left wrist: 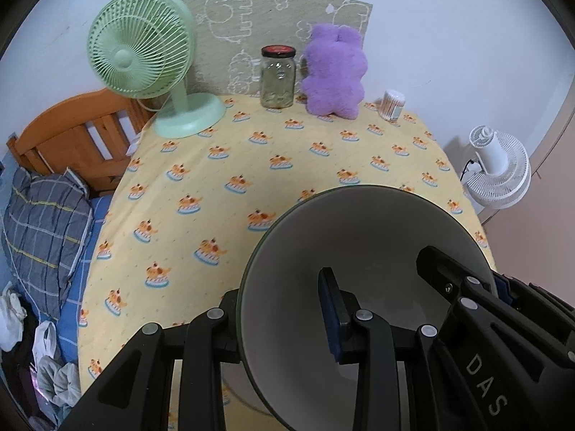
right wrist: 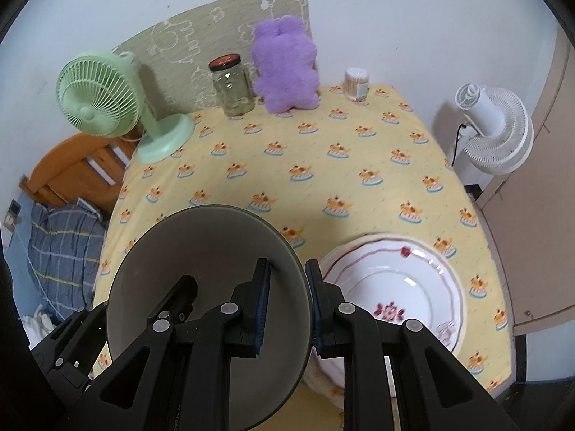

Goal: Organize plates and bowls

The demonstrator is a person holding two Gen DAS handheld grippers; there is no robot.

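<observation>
Both claws clamp one grey bowl (right wrist: pixel 201 251) above the worktop (right wrist: pixel 323 179): left claw (left wrist: pixel 284 309) on its 9 o'clock rim, right claw (right wrist: pixel 287 287) at 3. Patterned plate (right wrist: pixel 406 287) lies on worktop just beside bowl, 3 o'clock side.

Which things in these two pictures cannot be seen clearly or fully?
- Bowl: its bottom, left wrist view, cut by lower edge and covered by left claw.
- Plates: near part, right wrist view, behind right claw; how many are stacked is unclear.
- Cotton swab tub: label too small.
</observation>
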